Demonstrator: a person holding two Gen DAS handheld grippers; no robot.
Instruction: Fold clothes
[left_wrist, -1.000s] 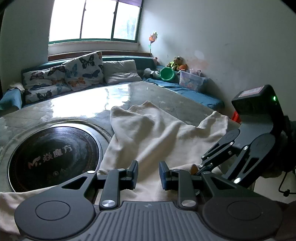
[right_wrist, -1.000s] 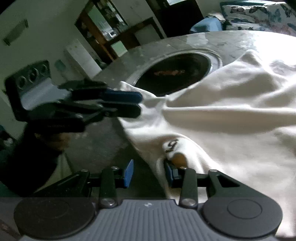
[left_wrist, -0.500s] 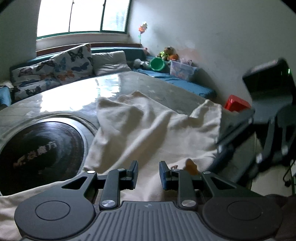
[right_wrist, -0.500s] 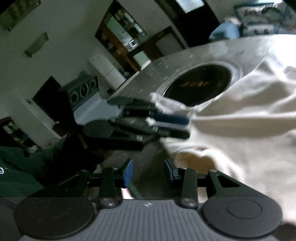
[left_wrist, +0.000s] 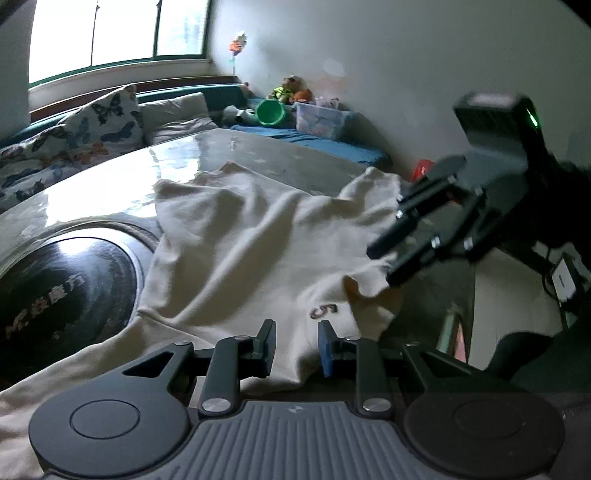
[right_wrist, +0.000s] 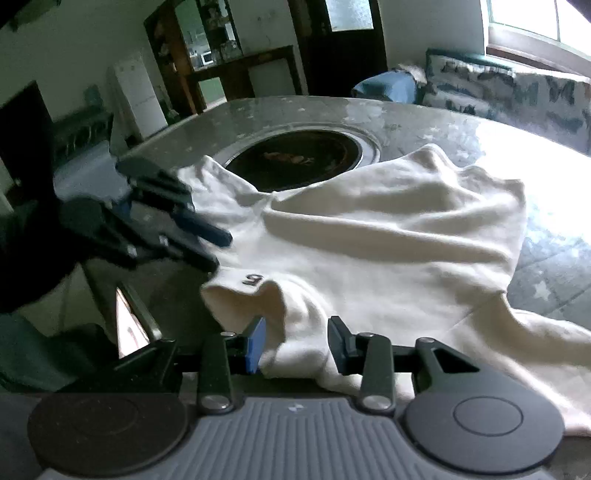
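Note:
A cream garment (left_wrist: 240, 251) lies rumpled on a round marble table (left_wrist: 258, 147), with a small dark mark (left_wrist: 323, 312) near its front edge. My left gripper (left_wrist: 295, 347) hovers open over that edge, with cloth showing behind the gap and nothing pressed. From the right wrist it appears as the left gripper (right_wrist: 218, 249), fingers apart beside the garment (right_wrist: 388, 240). My right gripper (right_wrist: 297, 345) stands open with a raised fold of the hem between its fingers, just in front of the mark (right_wrist: 253, 279). Seen from the left, the right gripper (left_wrist: 386, 266) reaches the lifted fold.
A black round hotplate (right_wrist: 295, 158) is set into the table (right_wrist: 554, 236), partly under the garment. The table's near edge drops to the floor. Behind stand a sofa with butterfly cushions (left_wrist: 103, 125), a green bowl (left_wrist: 271, 112) and a plastic box (left_wrist: 319, 116).
My right gripper rolled and moved from the bare table edge onto the hem, which now sits between its fingers. The fold by the mark has risen. The left gripper barely shifted.

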